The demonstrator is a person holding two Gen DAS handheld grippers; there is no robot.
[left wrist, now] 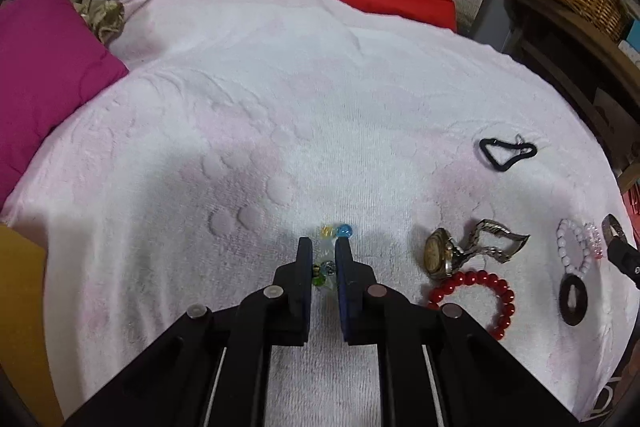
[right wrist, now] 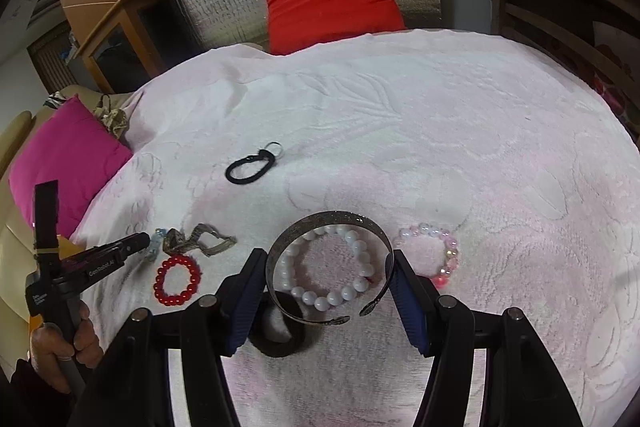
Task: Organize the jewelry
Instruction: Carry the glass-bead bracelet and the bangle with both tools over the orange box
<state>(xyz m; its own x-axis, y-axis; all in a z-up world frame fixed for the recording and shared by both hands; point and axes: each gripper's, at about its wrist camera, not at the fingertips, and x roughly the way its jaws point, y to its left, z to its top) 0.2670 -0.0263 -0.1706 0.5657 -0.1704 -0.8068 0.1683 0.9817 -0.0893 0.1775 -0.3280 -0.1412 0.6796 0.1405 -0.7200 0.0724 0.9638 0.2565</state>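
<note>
Beads first: in the left wrist view, the left gripper (left wrist: 323, 251) stands pinched narrow on a multicoloured glass-bead bracelet (left wrist: 334, 233), beads poking past its tips, watch (left wrist: 440, 255) and red bracelet (left wrist: 476, 289) off to its right. Over to the right wrist view: right gripper (right wrist: 330, 261) spread midway, pads pressing a silver cuff bangle (right wrist: 320, 223), which rings a white bead bracelet (right wrist: 340, 267) on the towel (right wrist: 440, 147).

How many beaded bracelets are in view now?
4: red bracelet beside the watch; white bracelet inside the metal cuff; pink bracelet right of it; multicoloured bracelet in the left gripper. Others may be hidden.
</note>
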